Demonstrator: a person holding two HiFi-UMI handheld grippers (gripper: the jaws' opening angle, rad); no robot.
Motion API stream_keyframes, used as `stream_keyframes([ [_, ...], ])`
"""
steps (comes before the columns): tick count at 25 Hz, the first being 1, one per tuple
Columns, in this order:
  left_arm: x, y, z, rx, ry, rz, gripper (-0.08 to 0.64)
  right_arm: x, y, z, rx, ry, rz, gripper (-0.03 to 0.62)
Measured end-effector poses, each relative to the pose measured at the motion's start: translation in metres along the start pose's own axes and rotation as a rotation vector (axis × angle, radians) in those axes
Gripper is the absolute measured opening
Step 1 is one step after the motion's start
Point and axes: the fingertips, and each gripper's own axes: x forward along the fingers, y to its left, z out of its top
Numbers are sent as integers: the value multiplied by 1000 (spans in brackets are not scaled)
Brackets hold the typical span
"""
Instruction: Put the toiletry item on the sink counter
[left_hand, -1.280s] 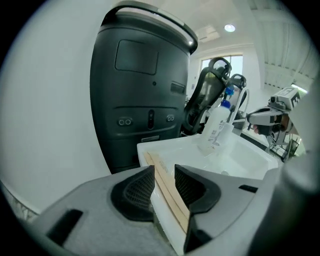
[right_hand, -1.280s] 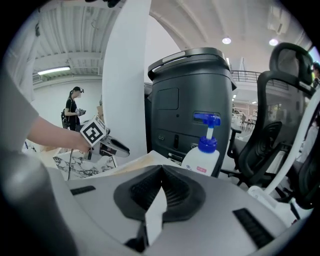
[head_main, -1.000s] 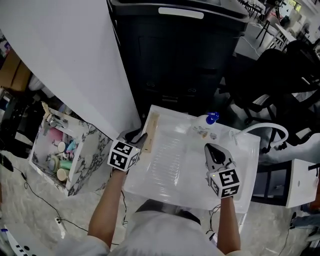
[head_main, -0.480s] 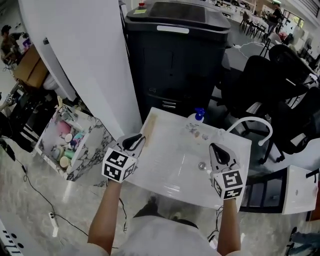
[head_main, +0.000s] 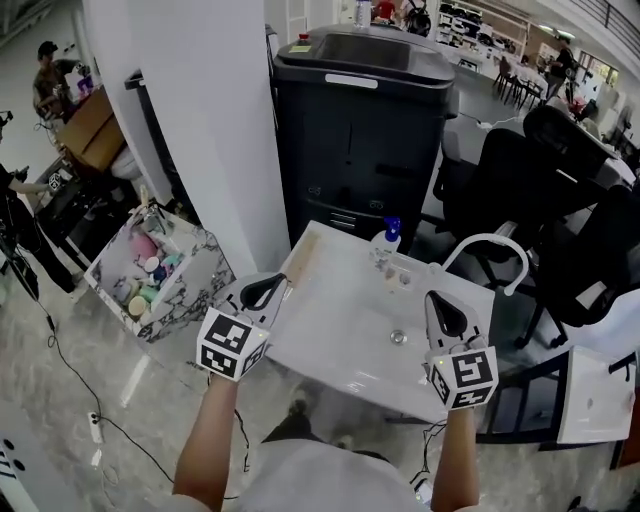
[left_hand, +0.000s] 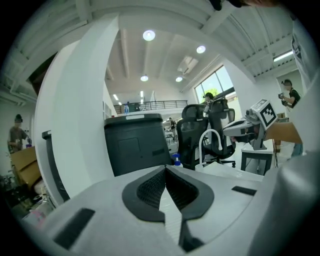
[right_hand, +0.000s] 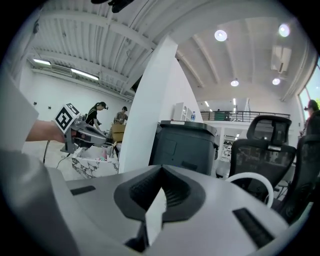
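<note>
White desk (head_main: 340, 325), drop spot. Hovering left gripper (head_main: 262, 291) and right gripper (head_main: 447, 318) over its near edge, fingers pressed together, nothing held; likely staging. Toiletry items (head_main: 145, 276) down in marbled box (head_main: 188, 295) on floor, left. Blue-capped bottle (head_main: 385, 238), faucet (head_main: 487, 250) crowding back edge.

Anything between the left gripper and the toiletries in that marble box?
Nothing visible. The left gripper, jaws shut and empty, hovers at the sink counter's left edge. The marble box stands on the floor to its left, open-topped, toiletries exposed, with only bare floor between.
</note>
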Motion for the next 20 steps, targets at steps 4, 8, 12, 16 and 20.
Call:
stream_keyframes([
  [4, -22, -10, 16, 0, -33, 21, 9, -15, 4, 19, -24, -30, 12, -3],
  [8, -39, -17, 31, 2, -59, 37, 11, -24, 9, 36, -61, -52, 33, -3],
  [12, -54, -21, 46, 32, -80, 64, 11, -28, 17, 48, -112, -67, 51, -3],
  [16, -66, -24, 51, 76, -84, 87, 9, -27, 28, 49, -117, -77, 82, -3],
  [20, -72, -22, 55, 75, -97, 97, 11, -23, 34, 48, -115, -78, 103, -3],
])
